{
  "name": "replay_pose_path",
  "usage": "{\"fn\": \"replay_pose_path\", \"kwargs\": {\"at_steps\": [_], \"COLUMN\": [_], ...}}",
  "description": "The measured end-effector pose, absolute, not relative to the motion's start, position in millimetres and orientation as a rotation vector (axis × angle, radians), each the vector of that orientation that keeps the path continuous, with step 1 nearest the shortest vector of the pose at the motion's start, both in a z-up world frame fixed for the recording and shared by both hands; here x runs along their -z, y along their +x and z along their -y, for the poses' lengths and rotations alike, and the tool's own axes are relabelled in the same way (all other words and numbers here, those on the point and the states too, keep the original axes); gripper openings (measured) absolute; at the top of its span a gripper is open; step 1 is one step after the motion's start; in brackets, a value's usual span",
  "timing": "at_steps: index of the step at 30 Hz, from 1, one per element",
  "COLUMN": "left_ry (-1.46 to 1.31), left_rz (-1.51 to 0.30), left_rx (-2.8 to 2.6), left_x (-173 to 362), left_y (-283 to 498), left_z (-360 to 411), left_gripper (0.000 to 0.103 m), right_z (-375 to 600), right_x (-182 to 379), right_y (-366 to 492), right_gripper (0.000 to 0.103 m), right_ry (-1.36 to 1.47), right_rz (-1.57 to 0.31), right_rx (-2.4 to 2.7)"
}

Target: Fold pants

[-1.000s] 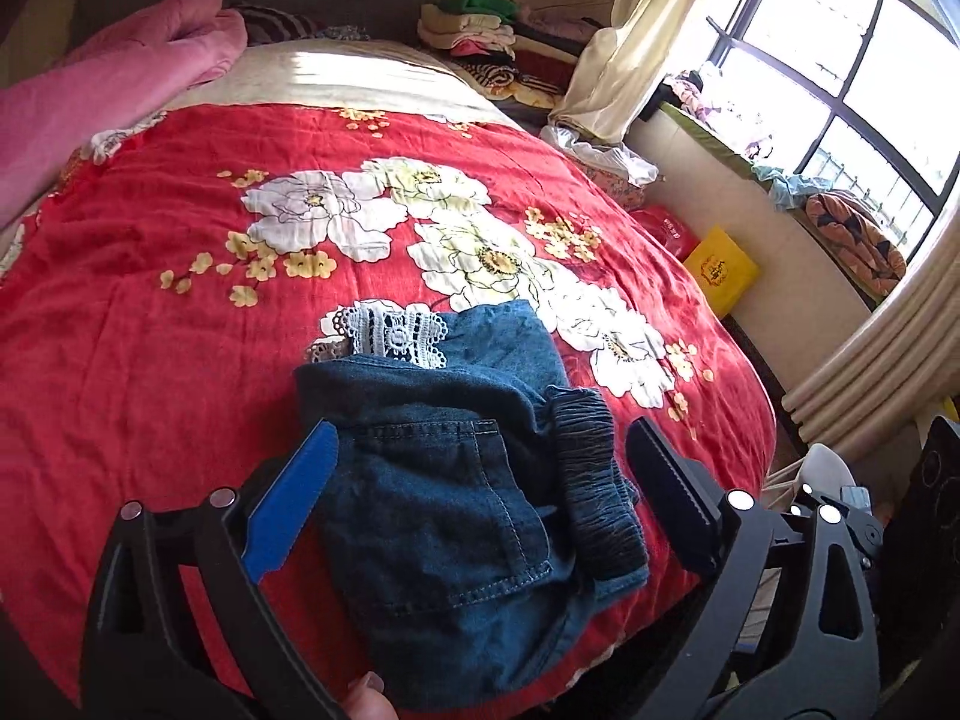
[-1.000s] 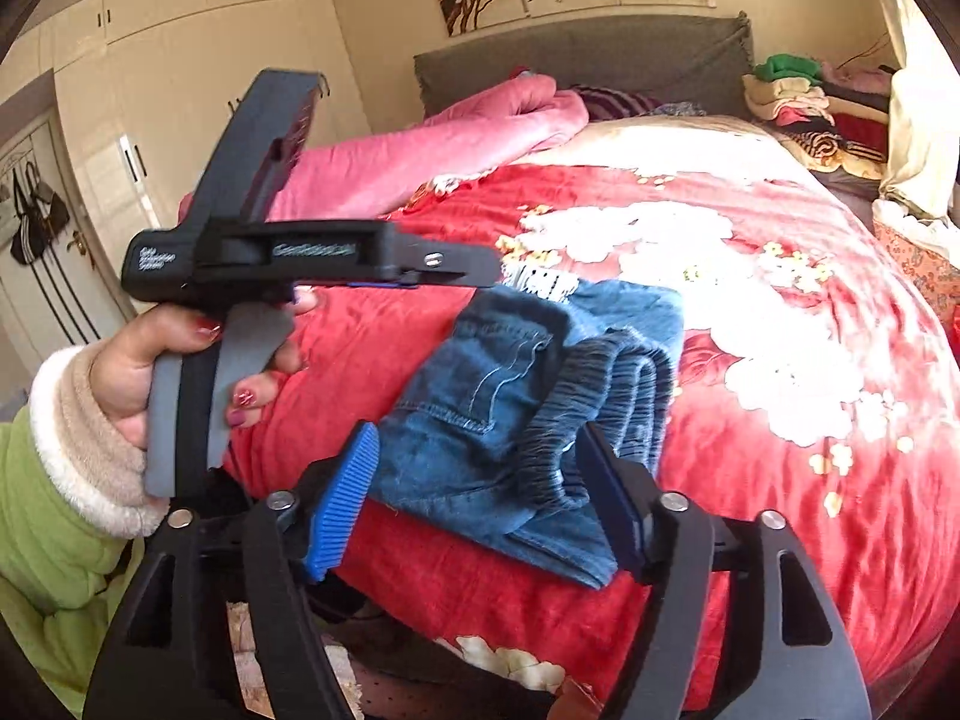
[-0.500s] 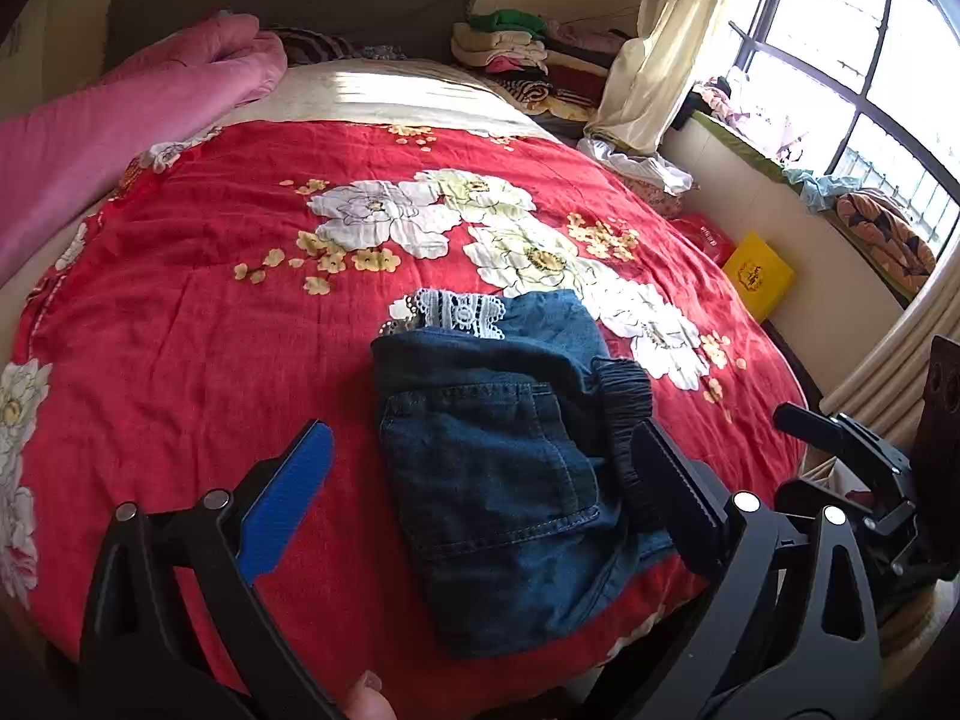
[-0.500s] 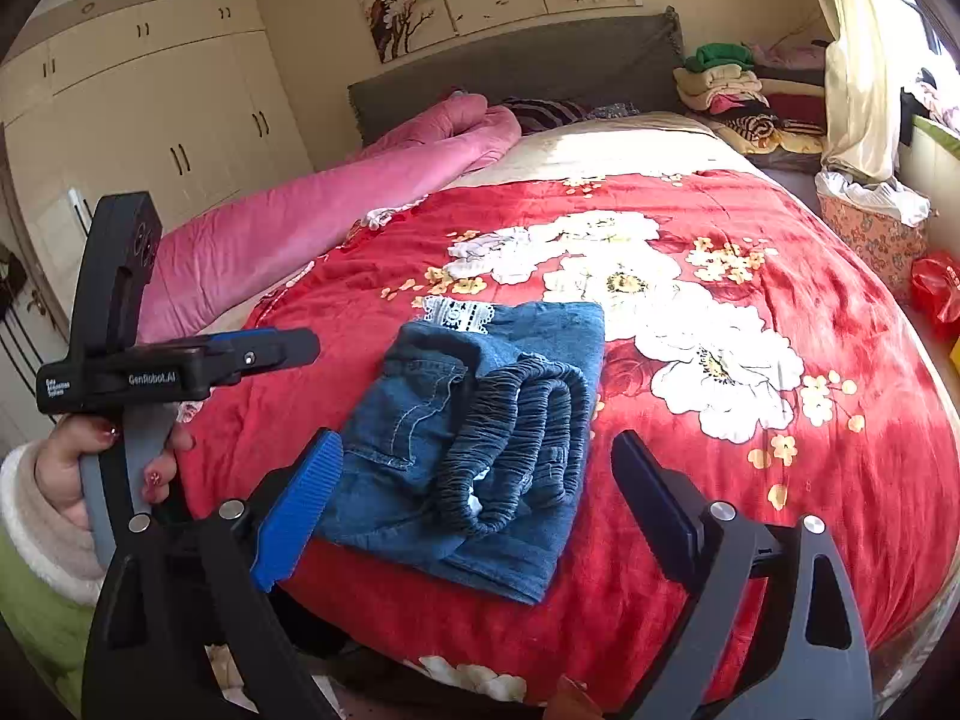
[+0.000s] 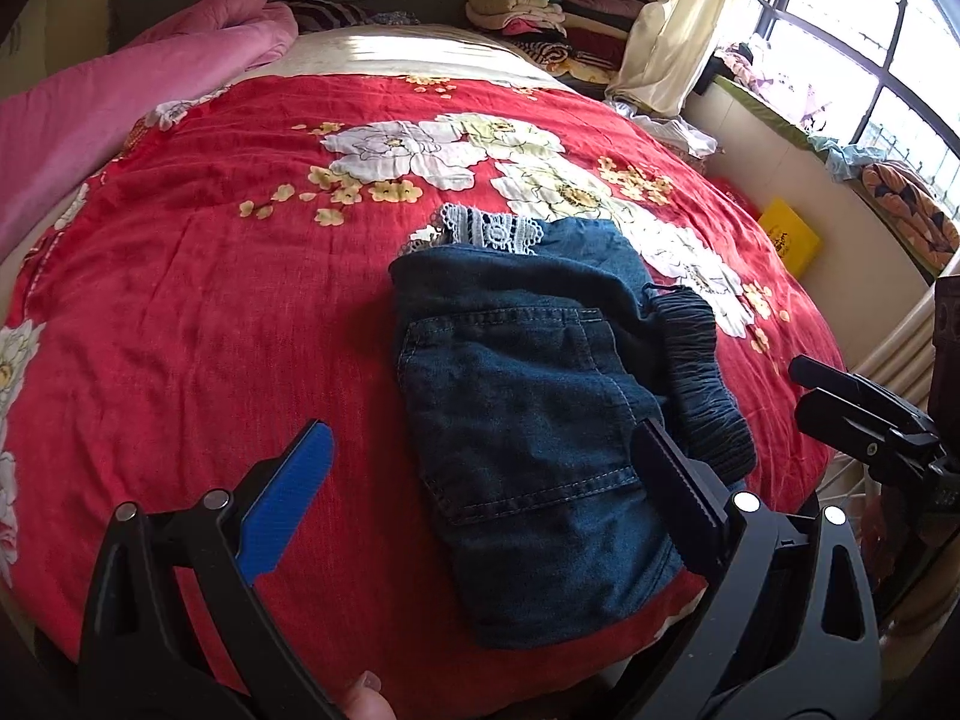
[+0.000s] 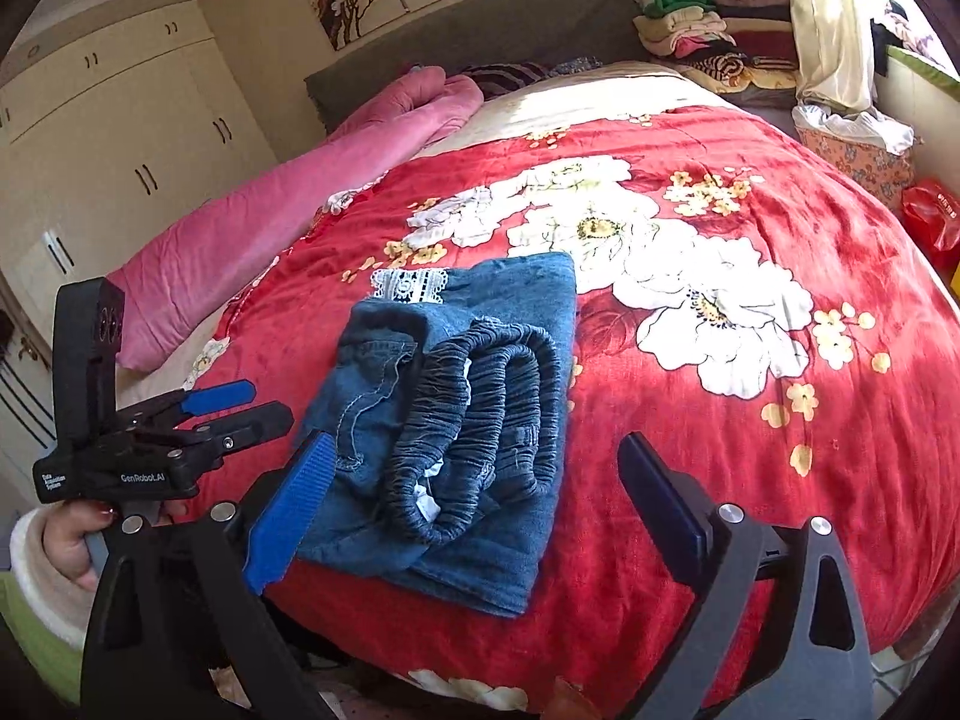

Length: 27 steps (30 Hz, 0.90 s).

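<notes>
The blue denim pants [image 5: 528,414] lie folded into a compact bundle near the front edge of the red floral bed cover [image 5: 198,300], white lace hem poking out at the far end. In the right wrist view the pants [image 6: 456,420] show their gathered elastic waistband on top. My left gripper [image 5: 480,462] is open and empty, held above the bundle's near end. My right gripper [image 6: 474,474] is open and empty, just in front of the bundle. The left gripper also shows in the right wrist view [image 6: 240,402], to the left of the pants.
A pink quilt [image 5: 120,102] lies along the bed's left side. Stacked folded clothes [image 5: 528,12] sit at the far right by the headboard. A curtain [image 5: 672,30], window and yellow box [image 5: 789,237] are to the right. Wardrobes [image 6: 120,138] stand at the left.
Both grippers have drawn back from the pants, which now lie flatter and further away in both views. The left gripper has dropped lower at the left of the right wrist view.
</notes>
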<state>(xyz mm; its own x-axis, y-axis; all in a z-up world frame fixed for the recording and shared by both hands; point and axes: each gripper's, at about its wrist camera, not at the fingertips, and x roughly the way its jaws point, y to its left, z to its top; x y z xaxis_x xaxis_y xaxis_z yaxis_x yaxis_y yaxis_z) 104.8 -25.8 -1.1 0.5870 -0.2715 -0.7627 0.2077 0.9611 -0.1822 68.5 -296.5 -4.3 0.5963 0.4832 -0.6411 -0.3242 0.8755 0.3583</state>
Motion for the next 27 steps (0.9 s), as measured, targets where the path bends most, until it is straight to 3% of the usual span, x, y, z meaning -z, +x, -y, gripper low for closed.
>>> {"fn": "replay_pose_path", "kwargs": {"at_steps": [12, 18, 19, 20, 21, 23, 25, 27], "left_ry": [-0.142, -0.214, -0.218, -0.224, -0.232, -0.247, -0.265, -0.267], "left_rz": [-0.947, -0.947, -0.947, -0.946, -0.948, -0.951, -0.962, -0.957], "left_rx": [0.269, 0.284, 0.285, 0.288, 0.294, 0.314, 0.344, 0.347], "left_x": [38.2, 49.5, 50.0, 49.9, 49.9, 49.4, 49.1, 47.0], "left_y": [121.0, 127.6, 127.9, 128.0, 128.3, 128.8, 130.0, 129.5], "left_z": [20.1, 17.3, 17.9, 18.6, 19.2, 21.5, 24.6, 26.8], "left_gripper": [0.093, 0.093, 0.093, 0.093, 0.092, 0.077, 0.052, 0.043], "right_z": [296.2, 293.2, 290.7, 288.4, 285.7, 282.3, 282.5, 283.7], "right_x": [58.1, 66.9, 67.0, 67.0, 67.8, 68.7, 68.2, 64.9], "right_y": [113.1, 123.3, 124.2, 125.1, 126.0, 126.4, 125.9, 123.0], "right_gripper": [0.095, 0.093, 0.085, 0.069, 0.064, 0.057, 0.051, 0.046], "right_ry": [0.384, 0.414, 0.406, 0.401, 0.407, 0.404, 0.408, 0.404], "right_rz": [-0.957, -0.941, -0.942, -0.942, -0.948, -0.953, -0.942, -0.919], "right_rx": [-0.506, -0.541, -0.544, -0.559, -0.579, -0.582, -0.579, -0.572]}}
